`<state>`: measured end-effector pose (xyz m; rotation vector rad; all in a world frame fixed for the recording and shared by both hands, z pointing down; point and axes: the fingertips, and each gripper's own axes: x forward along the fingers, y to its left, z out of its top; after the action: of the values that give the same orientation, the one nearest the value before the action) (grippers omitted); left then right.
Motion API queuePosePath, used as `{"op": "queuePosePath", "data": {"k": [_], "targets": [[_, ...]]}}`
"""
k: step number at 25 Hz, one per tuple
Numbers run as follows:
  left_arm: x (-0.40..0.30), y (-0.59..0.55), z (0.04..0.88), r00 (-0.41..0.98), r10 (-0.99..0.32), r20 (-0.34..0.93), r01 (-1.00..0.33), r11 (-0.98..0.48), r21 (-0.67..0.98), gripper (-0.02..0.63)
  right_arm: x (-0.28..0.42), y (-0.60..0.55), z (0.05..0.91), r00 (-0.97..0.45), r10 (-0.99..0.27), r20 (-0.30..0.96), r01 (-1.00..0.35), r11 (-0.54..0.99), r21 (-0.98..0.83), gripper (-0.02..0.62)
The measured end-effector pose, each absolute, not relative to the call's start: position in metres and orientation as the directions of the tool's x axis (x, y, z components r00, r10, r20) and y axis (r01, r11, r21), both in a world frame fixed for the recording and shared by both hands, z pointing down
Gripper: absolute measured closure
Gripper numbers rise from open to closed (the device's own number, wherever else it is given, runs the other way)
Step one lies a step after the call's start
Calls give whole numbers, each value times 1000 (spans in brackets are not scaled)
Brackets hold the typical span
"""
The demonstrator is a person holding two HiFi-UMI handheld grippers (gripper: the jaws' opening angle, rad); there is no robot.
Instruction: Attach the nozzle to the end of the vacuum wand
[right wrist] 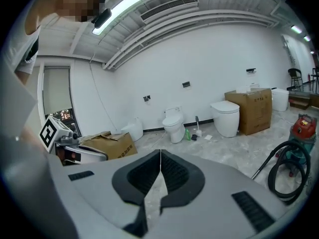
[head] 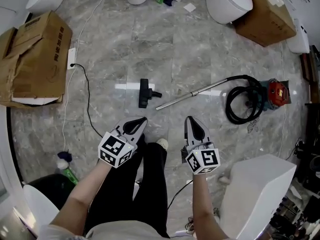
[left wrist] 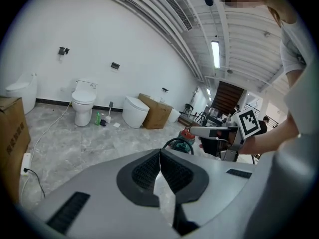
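Observation:
A black floor nozzle [head: 145, 92] lies on the grey marble floor, ahead of me. Right beside it, apart from it, lies the silver vacuum wand [head: 192, 94], its near end pointing at the nozzle. The wand runs back to a black coiled hose [head: 243, 104] and the red vacuum body [head: 277, 92]. My left gripper [head: 142, 120] hovers below the nozzle, shut and empty. My right gripper [head: 189, 119] hovers below the wand's near end, also shut and empty. In the left gripper view the jaws [left wrist: 160, 156] meet; the right gripper view shows the same [right wrist: 160, 155].
A flattened cardboard box [head: 36, 59] lies at the left, another box [head: 265, 13] at the back right. Toilets [head: 228, 1] stand along the back. A black cable [head: 88, 103] runs from a power strip [head: 71, 57] across the floor. A white fixture [head: 260, 189] stands at my right.

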<state>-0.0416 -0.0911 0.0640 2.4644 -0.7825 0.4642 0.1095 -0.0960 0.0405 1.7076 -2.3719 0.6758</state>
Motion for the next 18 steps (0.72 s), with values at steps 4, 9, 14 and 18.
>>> {"op": "queuePosePath", "data": {"k": [4, 9, 14, 18], "targets": [[-27, -99, 109, 769, -450, 455, -621, -696, 362, 596, 128, -103, 87, -350, -861, 369, -926, 257, -278, 581], [-12, -110, 180, 767, -457, 451, -624, -694, 358, 595, 145, -113, 152, -358, -865, 352, -922, 268, -279, 581], [0, -123, 264, 765, -468, 442, -628, -693, 354, 597, 153, -128, 226, -383, -877, 290, -911, 306, -276, 581], [10, -128, 337, 771, -454, 447, -613, -719, 328, 596, 153, -140, 292, -409, -877, 251, -895, 332, -298, 581]]}}
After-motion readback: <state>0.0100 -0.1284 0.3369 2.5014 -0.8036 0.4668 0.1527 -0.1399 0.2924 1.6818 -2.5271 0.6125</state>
